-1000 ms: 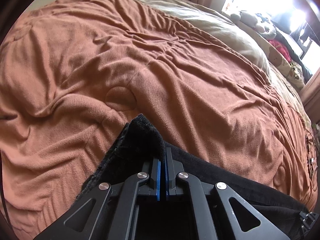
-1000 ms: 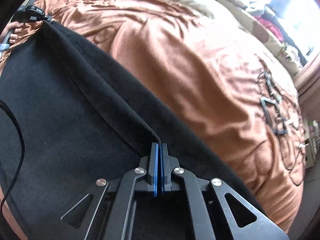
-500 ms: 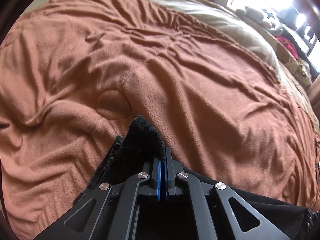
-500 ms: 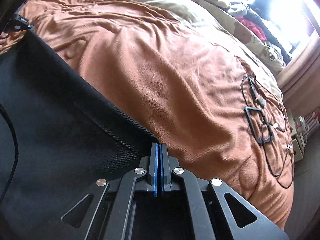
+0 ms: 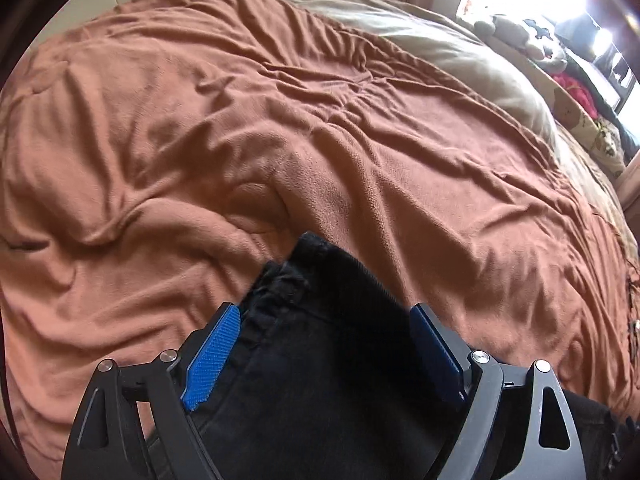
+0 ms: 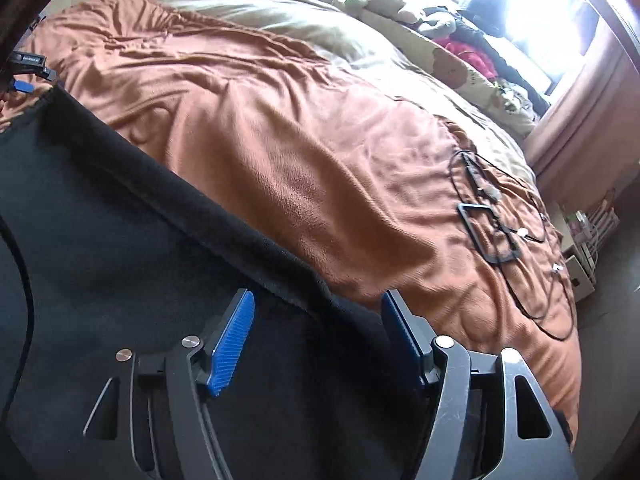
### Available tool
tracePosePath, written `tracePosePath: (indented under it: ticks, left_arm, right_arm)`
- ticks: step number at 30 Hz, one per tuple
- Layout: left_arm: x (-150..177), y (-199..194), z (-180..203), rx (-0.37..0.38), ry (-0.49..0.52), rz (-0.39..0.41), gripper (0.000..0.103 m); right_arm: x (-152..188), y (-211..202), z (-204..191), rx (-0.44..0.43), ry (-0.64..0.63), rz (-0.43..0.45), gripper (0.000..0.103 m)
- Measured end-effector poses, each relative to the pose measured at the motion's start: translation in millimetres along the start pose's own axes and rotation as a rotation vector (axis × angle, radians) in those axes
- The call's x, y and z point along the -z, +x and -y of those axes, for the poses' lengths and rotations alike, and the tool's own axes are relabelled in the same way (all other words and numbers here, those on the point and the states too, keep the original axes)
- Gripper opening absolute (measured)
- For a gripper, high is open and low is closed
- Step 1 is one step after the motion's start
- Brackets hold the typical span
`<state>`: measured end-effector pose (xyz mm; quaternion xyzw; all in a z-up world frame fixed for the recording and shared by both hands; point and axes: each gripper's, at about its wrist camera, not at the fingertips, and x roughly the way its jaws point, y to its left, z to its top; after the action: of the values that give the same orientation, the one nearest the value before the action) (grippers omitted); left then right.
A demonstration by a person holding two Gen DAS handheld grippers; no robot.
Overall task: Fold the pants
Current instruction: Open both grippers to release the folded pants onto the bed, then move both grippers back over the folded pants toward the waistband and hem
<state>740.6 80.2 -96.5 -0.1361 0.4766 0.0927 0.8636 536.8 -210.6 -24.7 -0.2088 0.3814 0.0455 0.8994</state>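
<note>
At the bottom of the left wrist view, the left gripper (image 5: 324,344) stands with its jaws wide apart, and the black pants (image 5: 320,360) lie between the blue pads (image 5: 212,354) without being pinched. One corner of the pants, with a thick seam, points toward the middle of the frame and rests on the wrinkled orange blanket (image 5: 240,120) that covers the bed. At the bottom of the right wrist view, the right gripper (image 6: 316,332) is also spread wide, with the pants (image 6: 120,248) lying loose under and between its fingers. The black cloth fills the lower left of this frame, and its hemmed edge runs diagonally up to the upper left. On the blanket (image 6: 300,140) at the right lie thin black cables (image 6: 520,216). Stuffed toys (image 6: 384,2) sit at the top, near the bright window.
</note>
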Motion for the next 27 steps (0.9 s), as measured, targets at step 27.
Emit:
tracePosePath:
  ticks: [27]
  left_arm:
    - [122.4, -168.7, -27.1, 0.132, 0.144, 0.071, 0.088]
  right_arm:
    - [149.0, -172.7, 84.6, 0.111, 0.535, -0.019, 0.065]
